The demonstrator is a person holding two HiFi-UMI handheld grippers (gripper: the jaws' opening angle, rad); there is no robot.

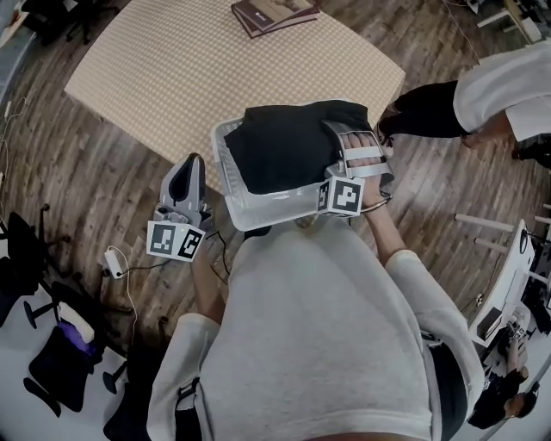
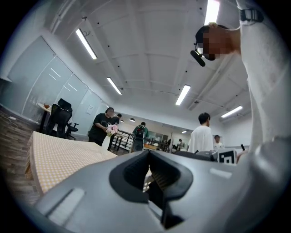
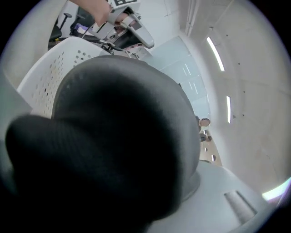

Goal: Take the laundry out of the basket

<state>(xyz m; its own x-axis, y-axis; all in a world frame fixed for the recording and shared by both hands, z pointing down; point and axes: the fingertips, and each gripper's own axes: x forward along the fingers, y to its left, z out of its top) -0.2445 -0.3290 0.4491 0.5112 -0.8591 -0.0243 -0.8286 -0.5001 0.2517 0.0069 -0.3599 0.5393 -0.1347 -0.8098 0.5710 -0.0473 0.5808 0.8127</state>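
Head view: white basket [image 1: 225, 164] sits right in front of the person's torso; can't tell what it rests on. Black garment [image 1: 284, 142] is bunched in it and bulges above the rim. Right hand-held gripper [image 1: 349, 138] is at the garment's right edge, over the basket's right side. Left hand-held gripper [image 1: 189, 168] is outside the basket, just beside its left wall, over the wooden floor [image 1: 86, 189]. Checked surface [image 1: 198, 69] lies beyond the basket, with books [image 1: 274, 13] at its far edge. A second person [image 1: 482, 95] is off to the right.

Left gripper view: jaws pressed together, nothing between them. It points level across the checked surface toward people standing at the back of the room.

Right gripper view: dark cloth fills the jaw area, so it is pinching the black garment. The basket's perforated white wall is at left and the left hand-held gripper is at the top.
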